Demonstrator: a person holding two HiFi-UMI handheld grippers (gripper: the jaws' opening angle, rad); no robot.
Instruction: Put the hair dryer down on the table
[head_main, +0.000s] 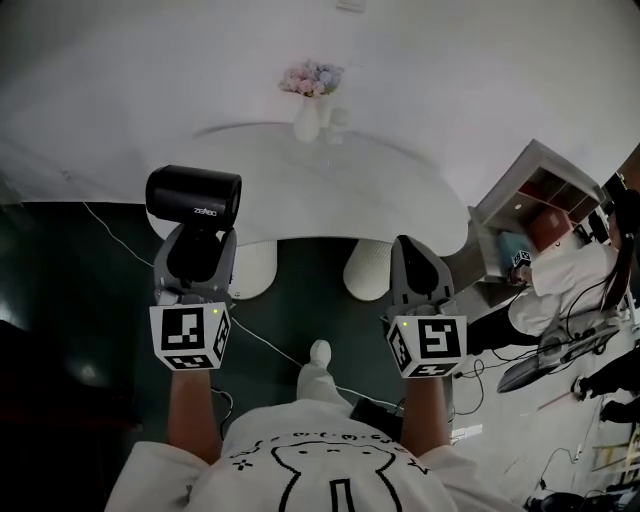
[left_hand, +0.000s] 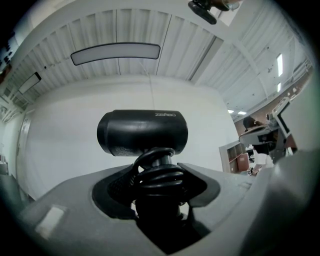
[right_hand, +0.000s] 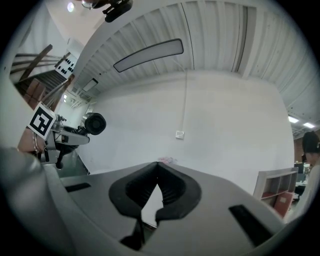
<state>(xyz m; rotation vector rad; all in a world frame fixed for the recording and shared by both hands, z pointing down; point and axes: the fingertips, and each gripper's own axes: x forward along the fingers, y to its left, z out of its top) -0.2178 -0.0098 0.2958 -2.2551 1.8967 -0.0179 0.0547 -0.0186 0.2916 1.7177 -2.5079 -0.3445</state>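
Left tongs: our left tongs (head_main: 197, 245) are clamped on the handle of the black, barrel-bodied plastic hair dryer (head_main: 193, 194), with its coiled black cord bunched between the jaws.
Right tongs: our right tongs (head_main: 408, 248) are closed tip to tip, with nothing in them.
Hair dryer: it is held in the air. The handle runs back into the left tongs and the barrel lies crosswise beyond their tips.
Table: the white, glossy, round-edged table (head_main: 380, 190) lies straight ahead of both tongs. A white vase of pale flowers (head_main: 307, 118) stands at its far side, and the near part is bare.
Key relation: from above, the barrel overlaps the table's near left edge. We cannot tell whether it is over the top yet. The left hand alone carries it, and the right is well apart.
Next move, we judge: bring the barrel over the bare near-left surface, lower it until it rests, then part the jaws.
Risk: the coiled cord may snag in the jaws on release.
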